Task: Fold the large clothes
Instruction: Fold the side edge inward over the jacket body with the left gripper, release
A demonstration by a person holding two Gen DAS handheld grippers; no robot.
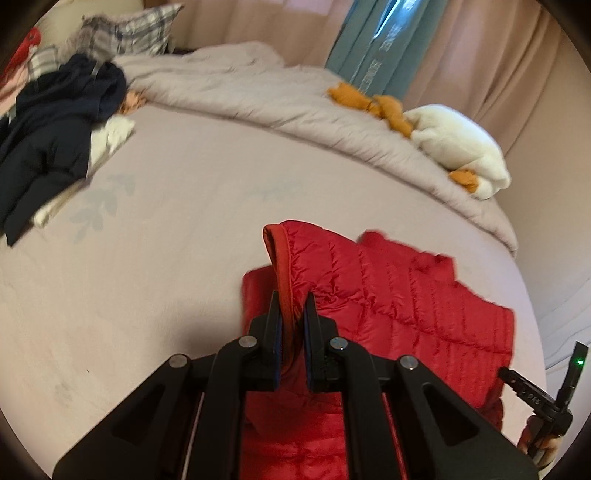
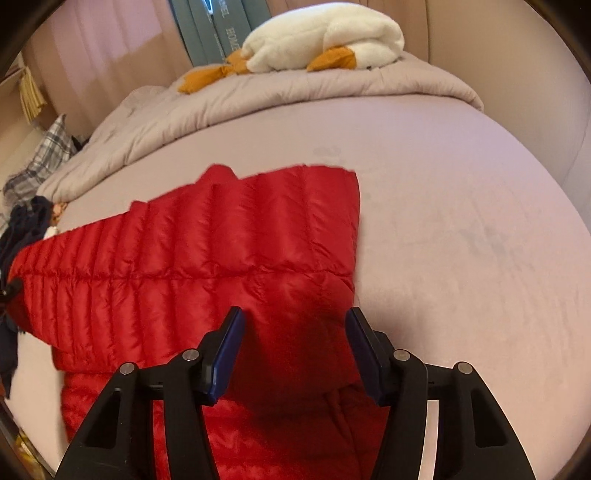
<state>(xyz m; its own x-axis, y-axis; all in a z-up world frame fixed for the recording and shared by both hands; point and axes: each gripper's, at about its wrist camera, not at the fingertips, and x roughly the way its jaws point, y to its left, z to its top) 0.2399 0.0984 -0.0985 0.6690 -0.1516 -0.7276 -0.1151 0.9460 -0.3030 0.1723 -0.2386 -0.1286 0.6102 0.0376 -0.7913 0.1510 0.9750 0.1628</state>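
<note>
A red quilted down jacket lies on the pink bed sheet. My left gripper is shut on a raised sleeve cuff or edge of the jacket and holds it above the rest. In the right wrist view the jacket spreads flat, partly folded. My right gripper is open just above the jacket's near part, with nothing between its fingers. The right gripper's body shows at the left wrist view's right edge.
A dark navy garment lies on folded white cloth at the left. A grey duvet is bunched along the far side, with a white and orange plush toy on it. Plaid pillows lie far left. Curtains hang behind.
</note>
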